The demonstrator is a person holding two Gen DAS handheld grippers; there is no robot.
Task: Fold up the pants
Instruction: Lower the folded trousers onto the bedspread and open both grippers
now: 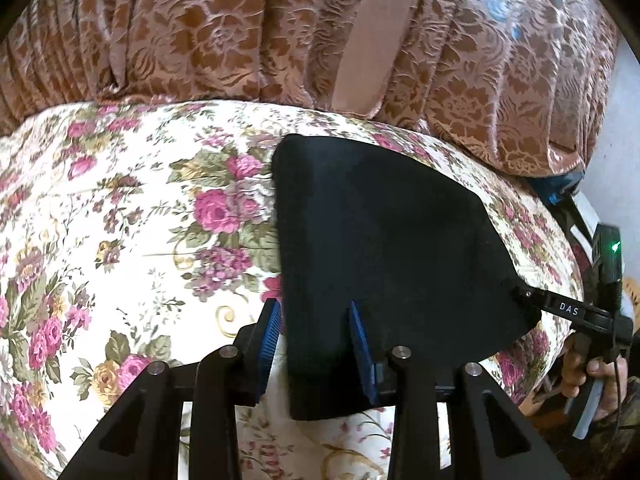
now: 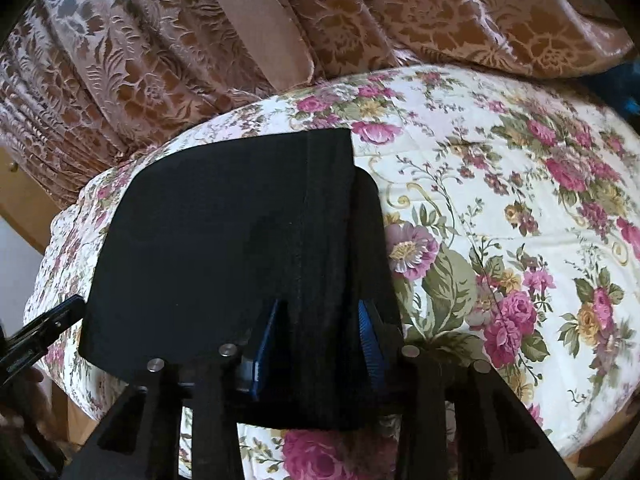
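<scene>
Black pants [image 1: 380, 248] lie folded flat on a floral bedspread [image 1: 120, 220]. My left gripper [image 1: 316, 320] is open, its blue pads on either side of the pants' near left edge. My right gripper [image 2: 322, 320] is open too, straddling the pants [image 2: 224, 248] near their right edge, where a seam runs lengthwise. In the left wrist view the right gripper's finger [image 1: 560, 308] touches the pants' right corner. In the right wrist view the left gripper [image 2: 44, 324] shows at the pants' left edge.
A brown patterned curtain [image 1: 260, 28] hangs behind the bed. The bedspread [image 2: 500, 220] stretches on to the right. A wooden bed frame [image 2: 24, 184] and a pale wall show at the left of the right wrist view.
</scene>
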